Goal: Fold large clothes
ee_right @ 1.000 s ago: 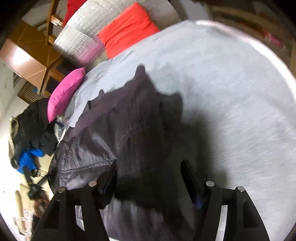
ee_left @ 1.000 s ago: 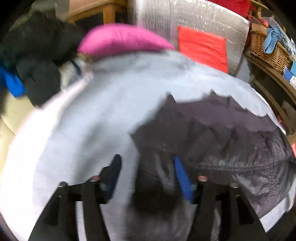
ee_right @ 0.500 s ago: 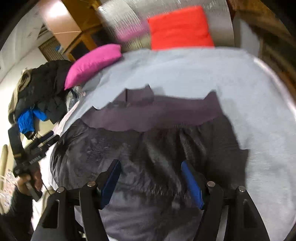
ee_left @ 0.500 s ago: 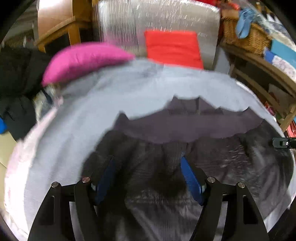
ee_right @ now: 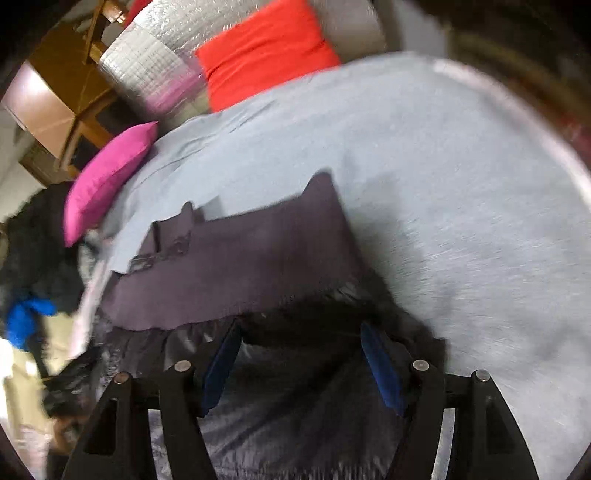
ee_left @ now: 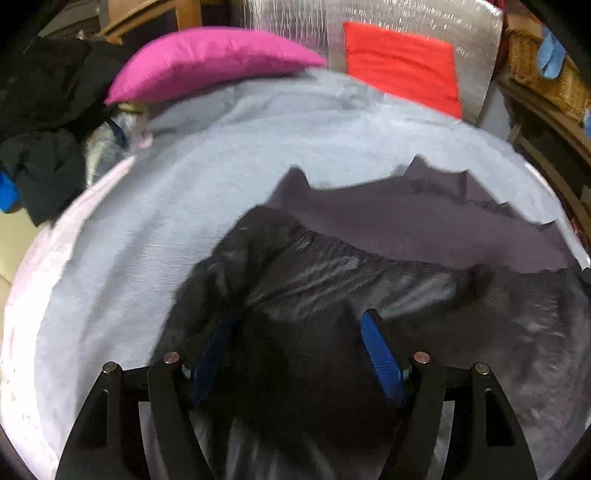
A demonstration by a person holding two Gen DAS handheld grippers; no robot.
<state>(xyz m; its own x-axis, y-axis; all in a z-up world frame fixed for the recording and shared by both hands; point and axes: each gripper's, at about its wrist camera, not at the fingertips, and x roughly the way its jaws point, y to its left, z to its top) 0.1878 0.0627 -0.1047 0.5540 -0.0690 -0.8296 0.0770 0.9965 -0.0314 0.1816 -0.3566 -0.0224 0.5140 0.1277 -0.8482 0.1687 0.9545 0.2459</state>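
A large dark grey jacket (ee_left: pixel 424 236) with a matte purple-grey band and a shiny quilted body lies spread on a light blue-grey bed cover (ee_left: pixel 221 177). My left gripper (ee_left: pixel 295 332) is open, its blue pads wide apart over the jacket's left part, with dark fabric bunched between the fingers. In the right wrist view the jacket (ee_right: pixel 240 266) lies the same way, and my right gripper (ee_right: pixel 301 338) is open over its right edge, next to the bare cover (ee_right: pixel 461 184).
A pink pillow (ee_left: pixel 210 59) and a red cushion (ee_left: pixel 402 62) lie at the bed's far end against a silver quilted panel (ee_left: pixel 369 14). A dark clothes pile (ee_left: pixel 40 110) sits at the left. A wicker basket (ee_left: pixel 546 70) stands on wooden shelves at the right.
Both views have swung about over the jacket. The left gripper has shifted left, the right one towards the jacket's right edge. Both stay open.
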